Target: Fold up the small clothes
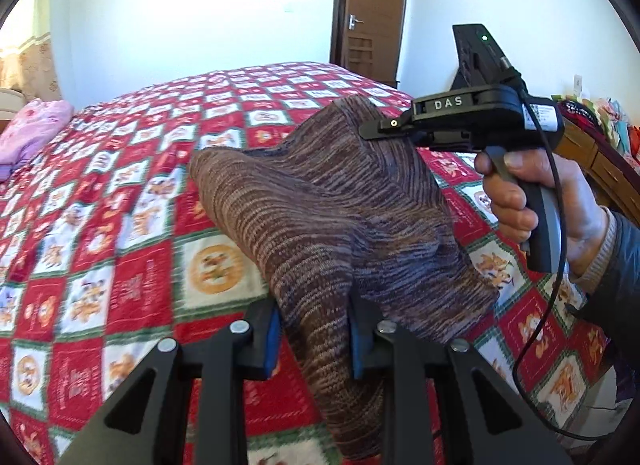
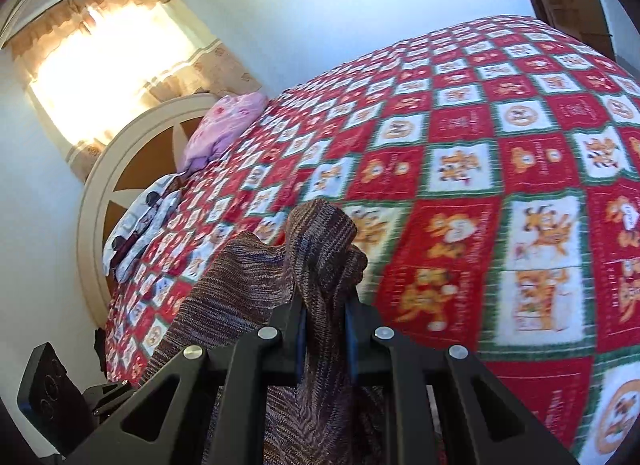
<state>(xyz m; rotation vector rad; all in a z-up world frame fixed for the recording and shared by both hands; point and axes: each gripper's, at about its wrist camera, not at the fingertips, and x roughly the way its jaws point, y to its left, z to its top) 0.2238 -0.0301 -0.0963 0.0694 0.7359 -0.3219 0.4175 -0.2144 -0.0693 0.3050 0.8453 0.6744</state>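
Observation:
A brown and blue striped knit garment point(image 1: 340, 205) hangs in the air above the bed. My left gripper point(image 1: 314, 339) is shut on its near lower part, cloth bunched between the blue pads point(image 1: 273, 339). In the left wrist view my right gripper point(image 1: 376, 129), held by a hand point(image 1: 532, 201), pinches the garment's far upper corner. In the right wrist view the right gripper point(image 2: 326, 339) is shut on a thick fold of the same knit garment point(image 2: 320, 249), which drapes off to the left. The body of my left gripper shows at the lower left edge there.
A bed with a red, white and green patchwork quilt point(image 1: 120, 205) lies below the garment. Pink folded cloth point(image 1: 32, 129) and a white patterned cloth point(image 2: 140, 225) rest near the round headboard point(image 2: 104, 193). A brown door point(image 1: 372, 13) stands behind the bed. Cluttered wooden furniture point(image 1: 600, 153) stands on the right.

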